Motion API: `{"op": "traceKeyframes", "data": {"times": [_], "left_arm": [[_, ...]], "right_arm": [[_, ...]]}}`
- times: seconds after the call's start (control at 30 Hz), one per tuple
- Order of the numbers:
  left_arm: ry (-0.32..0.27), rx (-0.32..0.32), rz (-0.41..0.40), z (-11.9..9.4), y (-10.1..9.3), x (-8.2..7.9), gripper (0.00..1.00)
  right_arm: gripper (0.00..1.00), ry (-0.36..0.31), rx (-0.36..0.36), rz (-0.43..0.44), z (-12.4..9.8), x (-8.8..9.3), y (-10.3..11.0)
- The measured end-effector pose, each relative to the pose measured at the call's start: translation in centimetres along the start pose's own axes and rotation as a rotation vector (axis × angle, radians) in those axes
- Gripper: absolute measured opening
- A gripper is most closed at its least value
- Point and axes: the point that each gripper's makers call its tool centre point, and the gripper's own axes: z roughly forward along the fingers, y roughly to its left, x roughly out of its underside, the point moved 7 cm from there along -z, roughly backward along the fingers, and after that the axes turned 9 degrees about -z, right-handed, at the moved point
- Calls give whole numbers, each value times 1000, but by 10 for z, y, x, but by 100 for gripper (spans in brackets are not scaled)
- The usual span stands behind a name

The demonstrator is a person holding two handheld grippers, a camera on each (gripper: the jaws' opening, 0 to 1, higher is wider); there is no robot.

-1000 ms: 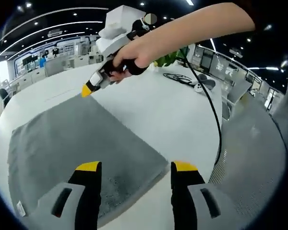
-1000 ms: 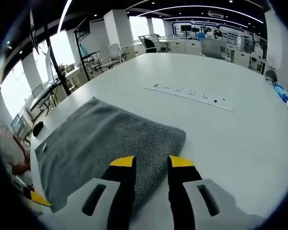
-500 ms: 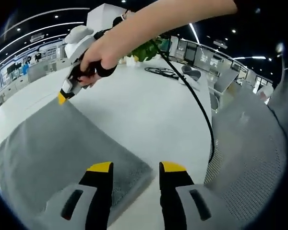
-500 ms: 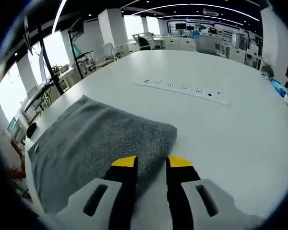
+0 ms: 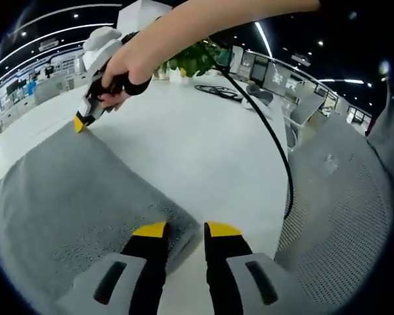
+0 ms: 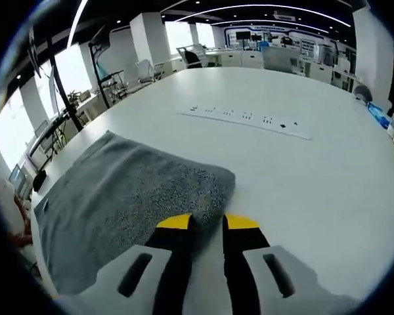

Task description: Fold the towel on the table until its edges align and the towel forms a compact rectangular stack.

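Left gripper view: grey terry towel (image 5: 72, 190), rectangular, flat.

The left gripper (image 5: 184, 230) has two black jaws capped with yellow tips, each set in a pale grey housing with a dark oblong slot. The right gripper (image 6: 208, 223) is built the same: yellow-tipped black jaws and slotted grey housings. Seen from the left gripper view, it shows a white body, a black grip and a yellow tip, held in a bare hand (image 5: 128, 65) with no sleeve in sight, and a black cable (image 5: 276, 147) trails from it.
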Motion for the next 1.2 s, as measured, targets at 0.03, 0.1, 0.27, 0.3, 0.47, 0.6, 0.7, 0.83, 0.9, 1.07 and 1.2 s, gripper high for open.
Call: {"op": "traceKeyframes", "data": {"times": [0.03, 0.1, 0.27, 0.3, 0.47, 0.6, 0.7, 0.83, 0.9, 1.07, 1.2], "left_arm": [[0, 2, -2, 0, 0, 0, 21], [-2, 7, -9, 1, 2, 0, 20], [12, 17, 31, 5, 0, -5, 19], [17, 19, 41, 6, -1, -5, 19], [55, 11, 88, 12, -1, -5, 19], [63, 7, 91, 12, 0, -5, 18], [56, 5, 92, 12, 0, -5, 9], [52, 9, 107, 12, 0, -6, 5], [55, 8, 113, 12, 0, -6, 4], [61, 12, 128, 12, -2, -8, 3], [55, 24, 117, 12, -2, -9, 3]], "right_arm": [[14, 0, -1, 4, 1, 0, 0], [11, 1, -4, 8, 1, 1, 1], [8, 2, -2, 9, 3, 2, 1], [8, 2, -2, 14, 3, 3, 1], [5, -4, -32, 56, 1, 4, 5], [4, -7, -40, 62, -1, 5, 5], [2, -5, -43, 55, -2, 4, 7], [1, -8, -35, 21, -5, 4, 9], [1, -12, -32, 16, -6, 4, 9], [0, -17, -21, 3, -8, 3, 6], [0, -23, -16, 0, -13, 4, 3]]}}
